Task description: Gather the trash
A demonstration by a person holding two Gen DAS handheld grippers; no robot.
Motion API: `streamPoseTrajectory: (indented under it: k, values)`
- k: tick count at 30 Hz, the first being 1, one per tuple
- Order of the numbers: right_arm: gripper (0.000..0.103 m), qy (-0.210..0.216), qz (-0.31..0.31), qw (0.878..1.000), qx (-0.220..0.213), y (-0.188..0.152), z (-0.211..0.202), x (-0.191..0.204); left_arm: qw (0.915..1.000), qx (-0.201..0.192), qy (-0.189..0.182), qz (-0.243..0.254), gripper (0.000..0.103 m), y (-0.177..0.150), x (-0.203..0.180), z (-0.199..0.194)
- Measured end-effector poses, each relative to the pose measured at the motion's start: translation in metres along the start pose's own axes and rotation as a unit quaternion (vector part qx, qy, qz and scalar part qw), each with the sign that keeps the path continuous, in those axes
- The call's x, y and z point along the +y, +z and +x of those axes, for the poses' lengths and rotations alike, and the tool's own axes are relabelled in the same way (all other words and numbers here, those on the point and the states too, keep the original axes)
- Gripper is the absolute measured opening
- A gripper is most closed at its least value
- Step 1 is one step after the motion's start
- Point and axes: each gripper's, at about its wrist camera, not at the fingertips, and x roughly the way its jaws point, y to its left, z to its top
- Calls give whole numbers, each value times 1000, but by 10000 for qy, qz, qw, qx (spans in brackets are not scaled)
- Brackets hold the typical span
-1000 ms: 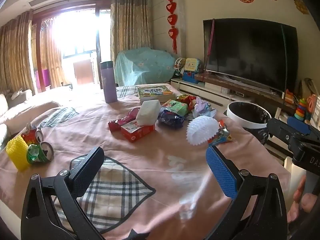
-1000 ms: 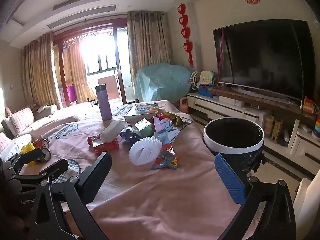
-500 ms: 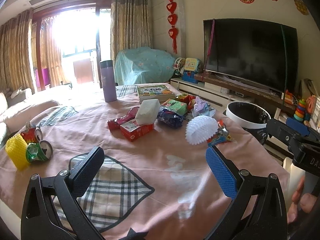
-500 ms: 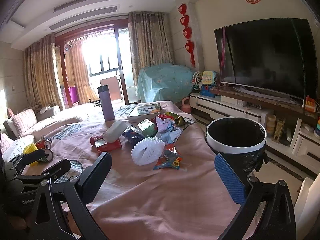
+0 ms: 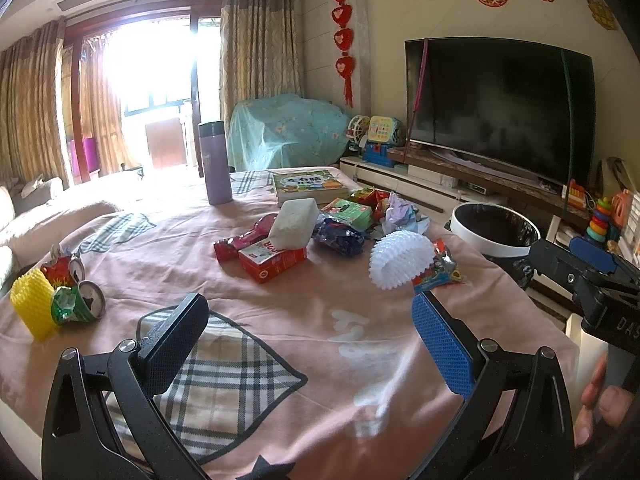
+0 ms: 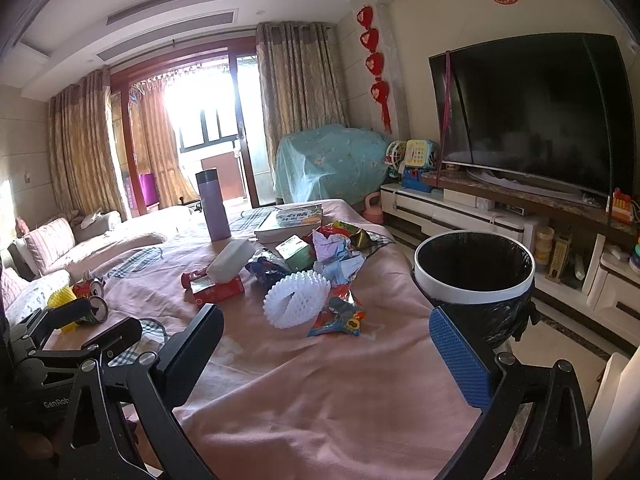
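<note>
Trash lies on a pink-clothed table (image 5: 320, 320): a white foam fruit net (image 5: 400, 258) (image 6: 296, 300), a colourful snack wrapper (image 5: 438, 274) (image 6: 340, 318), a red carton (image 5: 272, 262) (image 6: 218, 288), crumpled paper (image 5: 400, 216) (image 6: 336, 256), crushed cans (image 5: 78, 300) and a yellow foam net (image 5: 32, 308). A white-rimmed bin with a black liner (image 5: 496, 228) (image 6: 474, 268) stands beside the table at the right. My left gripper (image 5: 308, 332) is open and empty above the near table. My right gripper (image 6: 328, 344) is open and empty, short of the wrapper.
A purple flask (image 5: 215, 164) and a stack of books (image 5: 308, 186) stand at the table's far side. A white tissue pack (image 5: 294, 224) rests on the red carton. A TV (image 5: 496, 108) on a low cabinet lies beyond the bin.
Both grippers have drifted slightly forward toward the trash pile. Both stay open and empty.
</note>
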Motion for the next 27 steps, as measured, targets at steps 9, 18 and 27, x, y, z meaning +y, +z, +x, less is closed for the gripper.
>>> streamPoseTrajectory:
  k: [9,18,27]
  values:
    - [103,32,16,10000,22,-3,0,-1,10000,27,-12,5,103,0,-3,0]
    - [103,49,43,10000,56,-5,1,2,10000,57,-45,-10,103,-2,-3,3]
    - [100,21,155,9992,355,-6,19,-11,9991,410,-29,53,103,-1,-6,29]
